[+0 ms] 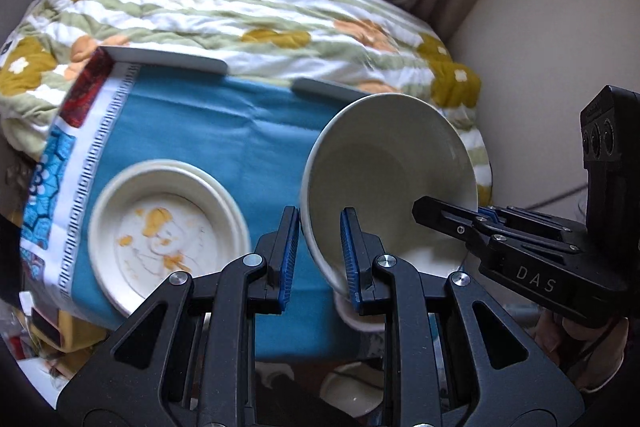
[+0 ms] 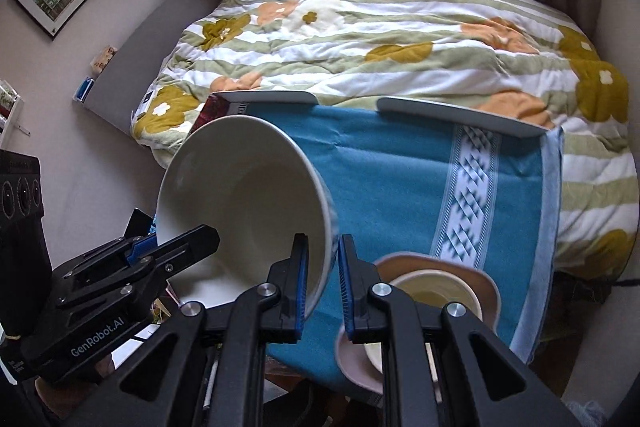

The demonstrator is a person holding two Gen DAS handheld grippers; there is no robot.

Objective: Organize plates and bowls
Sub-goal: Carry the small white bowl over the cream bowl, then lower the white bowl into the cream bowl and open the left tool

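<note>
Now both grippers, left gripper (image 1: 320, 251) and right gripper (image 2: 323, 281), pinch the empty bowl's (image 1: 384, 163) rim. Only the left view shows a dirty plate (image 1: 168, 231) left of its jaws.

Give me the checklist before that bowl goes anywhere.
1. Left gripper clamped on the white bowl rim: ok.
2. Right gripper clamped on the opposite rim: ok.
3. Bowl level: not ok, it is tipped with its opening facing the bed.
4. Bowl empty inside: ok.
5. Stained plate flat on the blue cloth, apart from the bowl: ok.
6. Clearance over the pink dish under the right gripper: cannot tell.
</note>
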